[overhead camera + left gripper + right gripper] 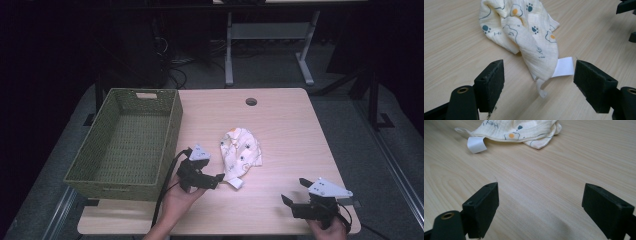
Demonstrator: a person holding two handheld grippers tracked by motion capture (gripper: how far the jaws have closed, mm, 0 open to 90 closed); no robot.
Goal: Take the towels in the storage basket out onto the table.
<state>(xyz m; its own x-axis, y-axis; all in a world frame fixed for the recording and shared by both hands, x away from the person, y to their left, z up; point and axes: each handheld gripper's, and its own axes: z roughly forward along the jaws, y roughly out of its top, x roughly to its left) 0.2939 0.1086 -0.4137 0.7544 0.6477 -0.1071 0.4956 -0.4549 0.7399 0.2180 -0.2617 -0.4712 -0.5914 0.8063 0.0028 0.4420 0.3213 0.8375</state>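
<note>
A crumpled cream cloth [241,150] printed with eggs and paw marks lies mid-table, a white label [236,183] at its near end. My left gripper [214,169] sits just left of that end, open. In the left gripper view the cloth [529,37] tapers down between the two spread jaws, and the label [564,67] lies close to the right one; the gripper [539,82] touches neither. My right gripper [295,191] rests open near the front right edge, over bare wood [540,207], with the cloth [524,130] and label [476,144] farther off.
A green woven basket [125,185] stands empty on the table's left side, close to my left hand. The wooden table [290,125] has a cable hole [251,102] near its far edge. The right gripper's jaws [626,6] show at the left gripper view's top right.
</note>
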